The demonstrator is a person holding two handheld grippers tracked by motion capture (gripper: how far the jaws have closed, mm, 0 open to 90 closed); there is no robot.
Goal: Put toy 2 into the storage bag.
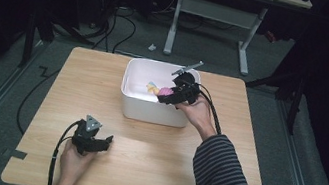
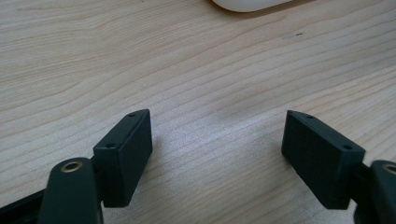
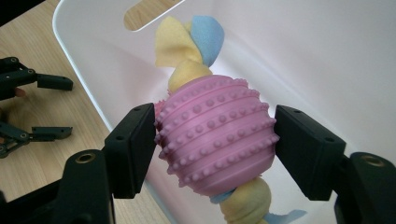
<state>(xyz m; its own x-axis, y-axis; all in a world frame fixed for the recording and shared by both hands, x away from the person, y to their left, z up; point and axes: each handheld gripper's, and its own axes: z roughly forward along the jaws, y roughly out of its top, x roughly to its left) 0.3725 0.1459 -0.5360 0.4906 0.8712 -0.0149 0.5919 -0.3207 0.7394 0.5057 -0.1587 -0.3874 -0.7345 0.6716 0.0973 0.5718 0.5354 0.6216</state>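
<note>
Pink knobbly ball toy [image 3: 215,135] gripped over the white tub [image 3: 327,51]

The right gripper [image 3: 215,149] clamps the ball from both sides, its yellow and blue cloth ends dangling inside the tub; the high view shows that tub mid-table [image 1: 139,169]; the left gripper [image 2: 217,149] rests apart on bare wood, jaws spread wide, holding nothing.

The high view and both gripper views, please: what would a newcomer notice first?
A knobbly pink ball on a yellow-and-blue rope sits between the right gripper fingers, over the white bin at the far middle of the wooden table. The left gripper rests open near the front edge.
</note>
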